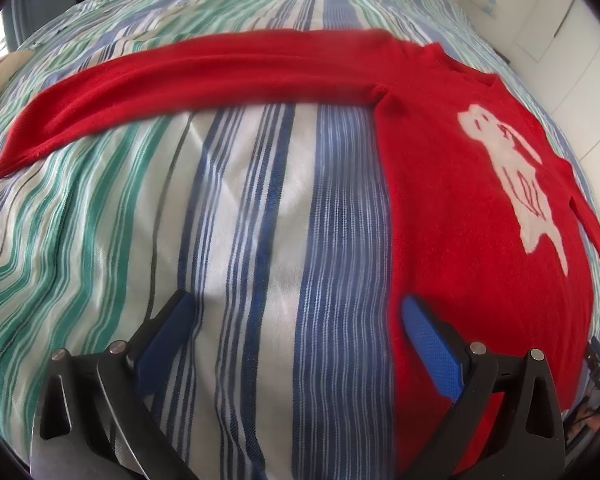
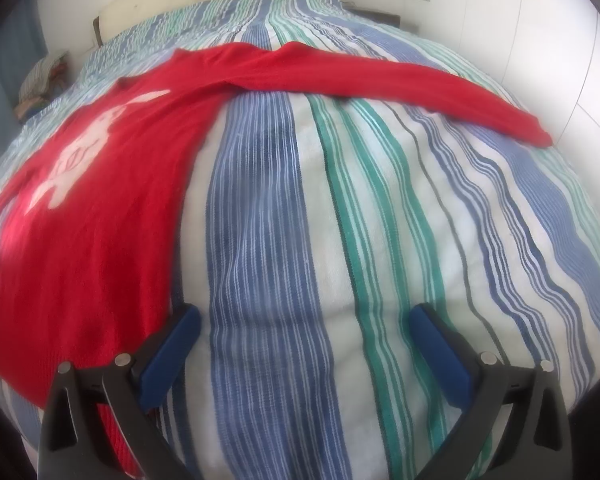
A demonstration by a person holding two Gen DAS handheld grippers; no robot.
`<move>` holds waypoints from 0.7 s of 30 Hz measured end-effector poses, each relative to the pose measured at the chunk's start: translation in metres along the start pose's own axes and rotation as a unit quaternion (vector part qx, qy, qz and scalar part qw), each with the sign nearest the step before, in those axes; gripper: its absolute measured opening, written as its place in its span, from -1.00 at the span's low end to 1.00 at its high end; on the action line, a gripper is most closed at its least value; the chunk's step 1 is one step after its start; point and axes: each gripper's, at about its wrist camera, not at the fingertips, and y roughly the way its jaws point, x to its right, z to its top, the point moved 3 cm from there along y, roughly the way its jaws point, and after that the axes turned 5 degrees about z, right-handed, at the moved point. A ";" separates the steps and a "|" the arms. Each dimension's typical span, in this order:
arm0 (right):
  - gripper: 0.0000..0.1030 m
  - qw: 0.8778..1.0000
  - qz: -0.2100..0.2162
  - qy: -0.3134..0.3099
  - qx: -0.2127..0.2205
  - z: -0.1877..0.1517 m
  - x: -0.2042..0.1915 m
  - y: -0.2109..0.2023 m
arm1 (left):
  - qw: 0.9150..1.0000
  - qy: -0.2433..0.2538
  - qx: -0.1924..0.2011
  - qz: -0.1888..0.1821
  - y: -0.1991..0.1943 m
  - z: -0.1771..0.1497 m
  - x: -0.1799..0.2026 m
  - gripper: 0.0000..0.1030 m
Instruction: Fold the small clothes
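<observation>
Red sweater [image 1: 480,216] lies flat on striped bedspread [image 1: 240,240], sleeves outstretched. Left gripper [image 1: 296,344] gapes empty, hem edge beside its right finger. Right gripper [image 2: 304,352] equally wide, hem by its left finger. Best: pinch both hem corners evenly.
</observation>
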 end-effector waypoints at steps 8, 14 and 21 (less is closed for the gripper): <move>1.00 1.000 0.000 0.000 0.000 0.000 0.000 0.000 | 1.000 0.004 0.001 0.002 0.001 0.000 0.001 0.99; 1.00 1.000 -0.001 0.000 0.000 0.000 0.000 0.000 | 1.000 0.004 0.001 0.002 0.001 0.000 0.001 0.99; 1.00 1.000 -0.001 0.000 0.001 -0.001 -0.001 0.000 | 1.000 0.004 0.001 0.003 0.001 0.000 0.001 0.99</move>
